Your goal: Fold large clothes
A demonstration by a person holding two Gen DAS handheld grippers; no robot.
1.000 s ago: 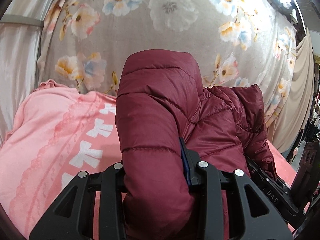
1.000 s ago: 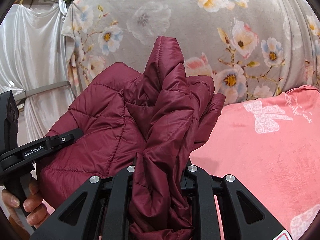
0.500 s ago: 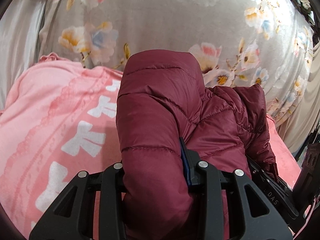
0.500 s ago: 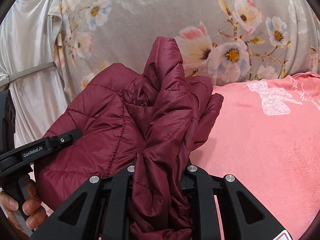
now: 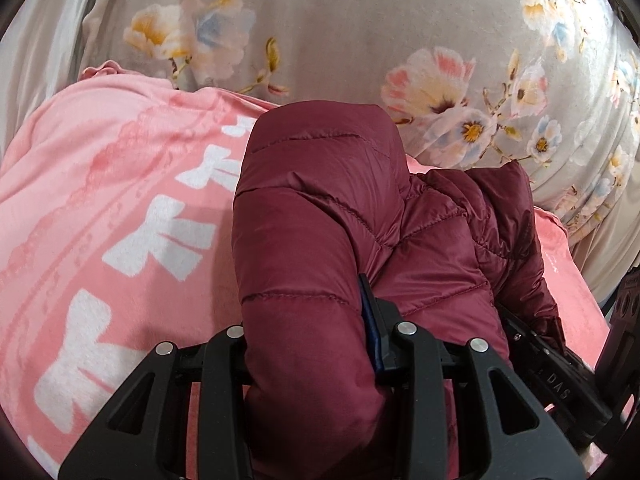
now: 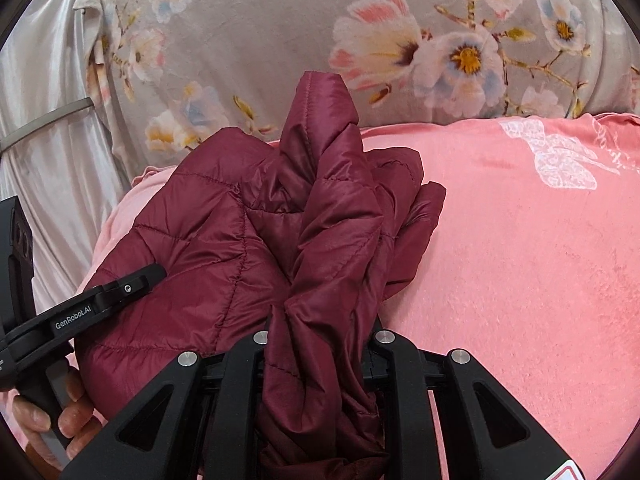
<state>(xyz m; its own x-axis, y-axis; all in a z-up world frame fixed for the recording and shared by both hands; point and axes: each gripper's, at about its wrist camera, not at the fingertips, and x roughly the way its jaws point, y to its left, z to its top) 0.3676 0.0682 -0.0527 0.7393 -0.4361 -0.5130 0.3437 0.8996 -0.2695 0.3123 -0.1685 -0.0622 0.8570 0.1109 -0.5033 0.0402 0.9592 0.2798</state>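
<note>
Jacket [image 5: 320, 248] hung bunched between both tongs, held above the pink blanket [image 5: 100, 208]. Left tongs [image 5: 310, 344] pinched a thick quilted fold; right tongs [image 6: 318, 344] squeezed a crumpled wad of it. Floral cloth [image 6: 260, 32] draped behind, and a hand [image 6: 60, 420] gripped the left handle.

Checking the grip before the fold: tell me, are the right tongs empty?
No: the right tongs are clamped on a bunched fold of the maroon puffer jacket.

Bright, sharp; edges perhaps fisheye-warped.
</note>
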